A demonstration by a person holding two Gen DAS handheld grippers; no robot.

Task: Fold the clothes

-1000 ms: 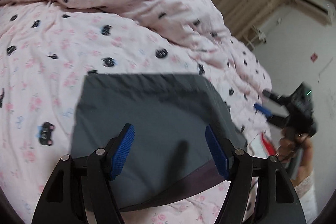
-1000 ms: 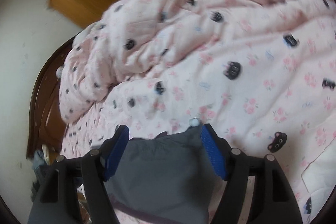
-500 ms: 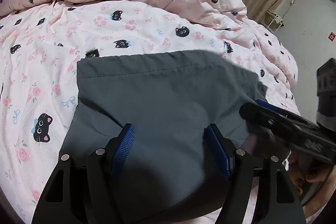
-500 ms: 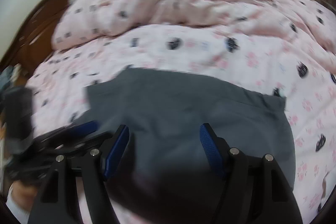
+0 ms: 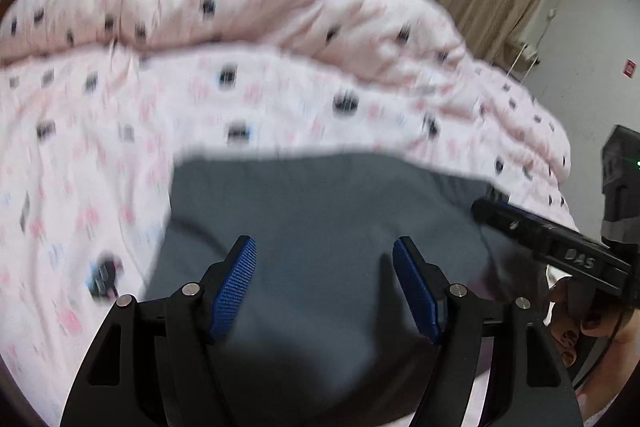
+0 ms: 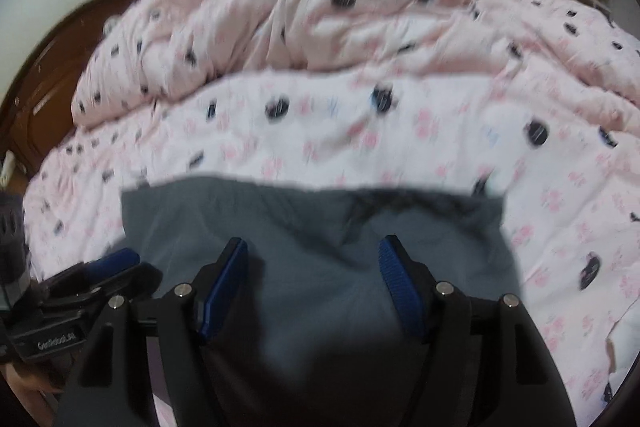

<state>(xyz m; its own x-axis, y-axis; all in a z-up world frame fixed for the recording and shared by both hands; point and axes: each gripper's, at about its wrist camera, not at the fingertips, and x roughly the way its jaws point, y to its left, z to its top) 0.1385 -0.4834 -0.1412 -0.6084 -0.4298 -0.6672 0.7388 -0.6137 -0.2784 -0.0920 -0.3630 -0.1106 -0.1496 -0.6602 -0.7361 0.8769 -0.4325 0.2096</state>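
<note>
While both tools hang over the near half of the cloth, neither one grips anything: the left gripper [image 5: 324, 279] shows its blue ribbed pads [image 5: 236, 285] standing well apart above bare fabric, and the right gripper [image 6: 314, 281] likewise has its jaws spread with only flat cloth showing in the gap. In the left wrist view the right tool's black arm reaches in from the right edge of the frame, with the person's hand [image 5: 576, 315] behind it at the lower right.

A second ago the right gripper's view showed just a narrow strip of grey at the bottom of the frame; now the garment fills the lower centre of both views, so both tools have drawn in over it. That suggests a fold has just been laid and let go, with the next grasp yet to be chosen.

The dark grey, smooth woven garment [image 5: 320, 211] lies as a flat, roughly rectangular panel on the pink quilt printed with black cat faces [image 5: 280, 99]. Its far edge runs straight across mid-frame, and a few creases gather near that edge in the right wrist view.
</note>
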